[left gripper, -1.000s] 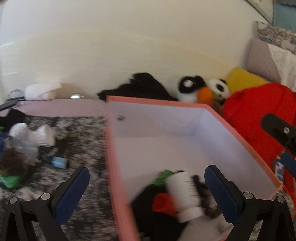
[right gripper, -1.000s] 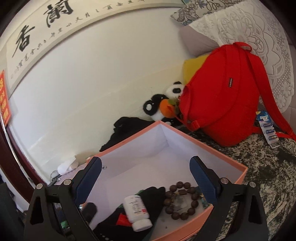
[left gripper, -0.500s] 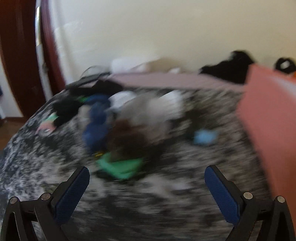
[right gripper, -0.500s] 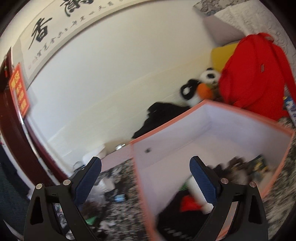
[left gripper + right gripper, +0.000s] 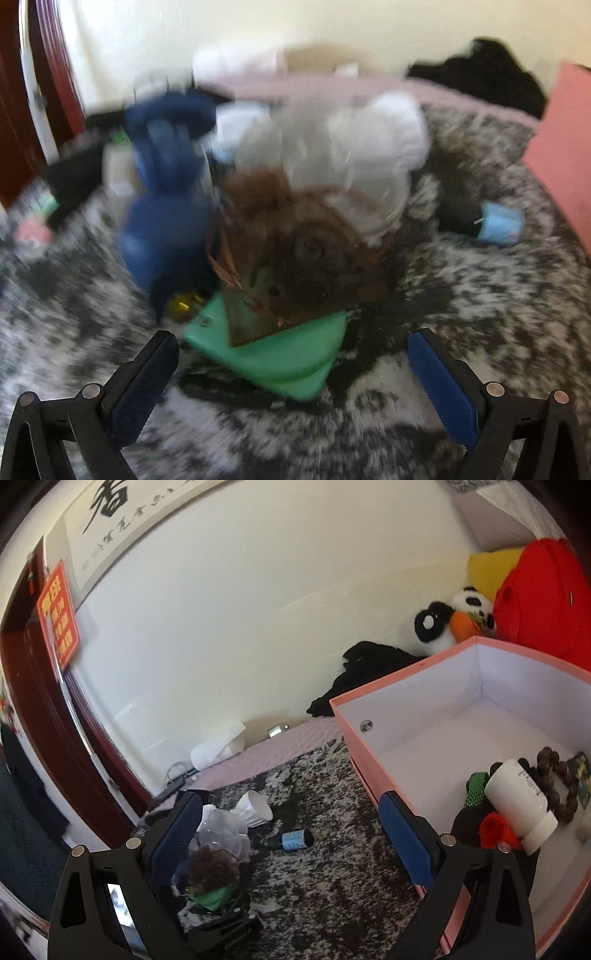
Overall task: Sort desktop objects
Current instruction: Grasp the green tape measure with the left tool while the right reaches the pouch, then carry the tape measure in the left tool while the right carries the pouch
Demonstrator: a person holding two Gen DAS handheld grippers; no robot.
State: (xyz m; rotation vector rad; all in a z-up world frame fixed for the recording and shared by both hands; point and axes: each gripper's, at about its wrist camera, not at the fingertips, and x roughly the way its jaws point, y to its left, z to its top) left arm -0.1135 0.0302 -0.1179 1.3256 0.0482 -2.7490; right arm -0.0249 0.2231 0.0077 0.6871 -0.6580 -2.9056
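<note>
My left gripper (image 5: pixel 291 363) is open and empty, just in front of a pile of loose objects on the mottled blanket. The pile holds a green pouch (image 5: pixel 275 356), a brown fuzzy item (image 5: pixel 303 247), a dark blue item (image 5: pixel 162 177), clear plastic wrap (image 5: pixel 332 162) and a white cup (image 5: pixel 391 125). A small blue-labelled bottle (image 5: pixel 495 221) lies to the right. My right gripper (image 5: pixel 291 842) is open and empty, higher up. The pink box (image 5: pixel 373 760) on its right holds a white pill bottle (image 5: pixel 521 805), a bead bracelet (image 5: pixel 561 775), a red item (image 5: pixel 496 830) and black cloth.
A black garment (image 5: pixel 369 668), a panda plush (image 5: pixel 454 616) and a red backpack (image 5: pixel 543 598) lie along the wall behind the box. A dark wooden door frame (image 5: pixel 40 716) stands at the left. A pink quilted mat (image 5: pixel 277 749) edges the blanket.
My left gripper has swung left from the box and closed in on the pile. My right gripper has also turned left, so the box is at its right side.
</note>
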